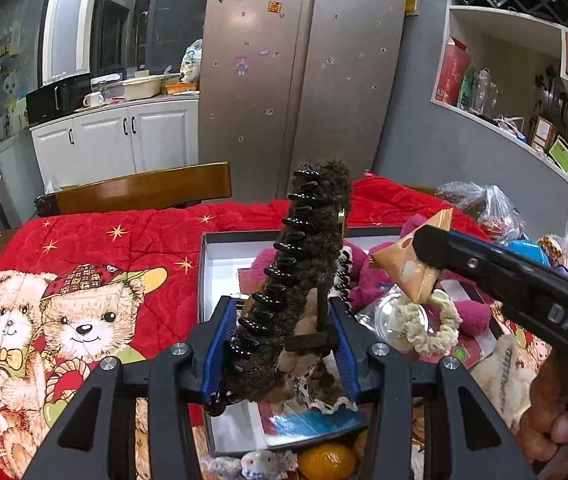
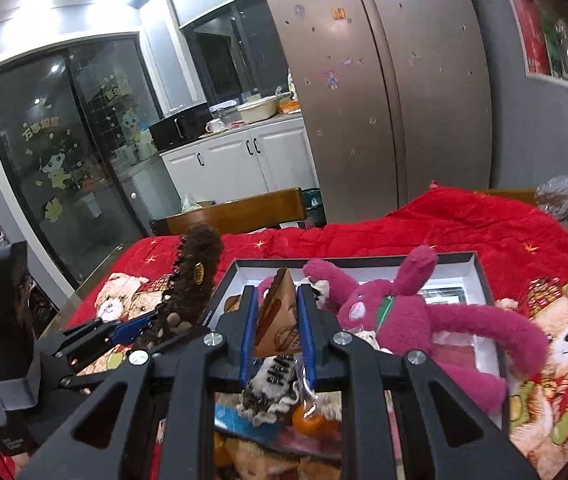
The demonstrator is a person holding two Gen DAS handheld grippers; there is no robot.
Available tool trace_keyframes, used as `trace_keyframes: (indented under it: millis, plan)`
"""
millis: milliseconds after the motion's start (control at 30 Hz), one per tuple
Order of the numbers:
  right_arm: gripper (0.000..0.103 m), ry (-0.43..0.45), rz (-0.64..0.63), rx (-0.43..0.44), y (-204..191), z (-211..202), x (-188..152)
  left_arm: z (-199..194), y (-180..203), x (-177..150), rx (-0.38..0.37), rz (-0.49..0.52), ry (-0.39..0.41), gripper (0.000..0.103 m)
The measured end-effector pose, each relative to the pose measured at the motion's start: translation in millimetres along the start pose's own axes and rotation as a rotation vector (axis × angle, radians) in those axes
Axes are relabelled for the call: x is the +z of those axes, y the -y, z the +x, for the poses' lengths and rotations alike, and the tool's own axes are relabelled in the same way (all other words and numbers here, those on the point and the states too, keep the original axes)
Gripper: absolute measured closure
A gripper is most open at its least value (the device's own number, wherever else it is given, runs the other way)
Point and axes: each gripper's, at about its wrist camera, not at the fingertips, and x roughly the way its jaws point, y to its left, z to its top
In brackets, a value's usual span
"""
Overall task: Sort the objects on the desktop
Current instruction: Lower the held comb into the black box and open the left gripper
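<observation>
Left gripper [image 1: 280, 344] clenched on a fuzzy brown hair claw clip [image 1: 300, 272], blue pads pressed against its lower half, the clip standing upright and rising well past the fingertips, black teeth in a row down its left side. Same clip [image 2: 194, 280] seen from the right wrist, off to the left of the right tongs, held out by the left gripper [image 2: 140, 326] above the red bear-print blanket [image 2: 464, 220].

Right gripper [image 2: 276, 320] clamped on a tan triangular snack packet [image 2: 280, 312], point upward, wedged between the two blue pads. From the left wrist, the right gripper [image 1: 424, 248] reaching in from the right, packet [image 1: 408, 258] pinched at its tip, held in the air above the box contents and just right of the clip.

Ahead of and below both tongs, a shallow black-rimmed box [image 1: 204, 264] with a white floor, lying on the blanket [image 1: 84, 240]. Inside it, right of the left tongs, a magenta plush rabbit [image 2: 404, 304] sprawled on its back, one arm hanging over the right rim. Below the packet, a cream fuzzy scrunchie [image 1: 428, 326] lying against the plush. Directly under the left tongs, an orange fruit [image 1: 326, 460]. Beyond the table, a wooden chair back [image 1: 144, 190] and a steel fridge [image 1: 304, 72].
</observation>
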Motion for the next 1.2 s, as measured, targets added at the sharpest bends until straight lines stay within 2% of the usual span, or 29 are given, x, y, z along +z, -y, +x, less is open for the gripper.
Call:
trace_keyframes:
  millis: [67, 167, 333, 733, 1033, 1133, 1200]
  plan:
    - [0.082, 0.011, 0.01, -0.002, 5, 8, 1, 4, -3, -2, -0.014, -0.019, 0.003, 0.056]
    - [0.083, 0.019, 0.014, 0.008, 10, 17, 6, 13, 0, -4, -0.017, 0.018, -0.013, 0.056]
    - [0.082, 0.022, -0.065, -0.057, -1, 24, 5, 19, 3, -9, -0.042, 0.049, -0.014, 0.056]
    - [0.083, -0.009, -0.019, -0.068, 9, 33, -5, 27, -2, -12, -0.008, 0.046, -0.034, 0.056]
    - [0.082, -0.012, -0.017, -0.063, 7, 33, -6, 27, 0, -12, -0.011, 0.061, -0.032, 0.055]
    - [0.079, -0.008, -0.012, -0.056, 9, 30, -6, 27, 2, -12, -0.014, 0.061, -0.033, 0.053]
    - [0.078, 0.005, -0.007, -0.067, 10, 27, -6, 26, 2, -13, -0.011, 0.062, -0.029, 0.047]
